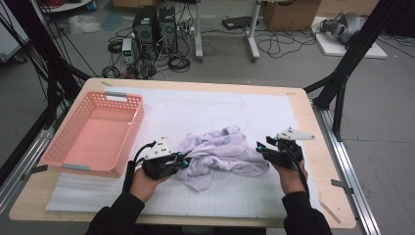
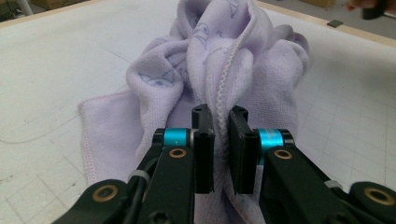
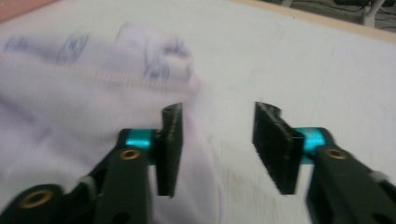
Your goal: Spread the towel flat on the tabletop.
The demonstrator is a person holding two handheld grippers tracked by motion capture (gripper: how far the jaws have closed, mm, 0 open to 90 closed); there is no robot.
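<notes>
Pinching the towel's (image 2: 243, 70) stitched hem, the left tool (image 2: 220, 135) should hold firm while the right tool (image 3: 217, 140), jaws apart and empty, takes the opposite hem near the worktop's (image 1: 313, 147) right edge.

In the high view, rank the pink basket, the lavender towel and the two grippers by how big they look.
1. pink basket
2. lavender towel
3. left gripper and right gripper: they look about alike, so I would not rank one above the other.
</notes>
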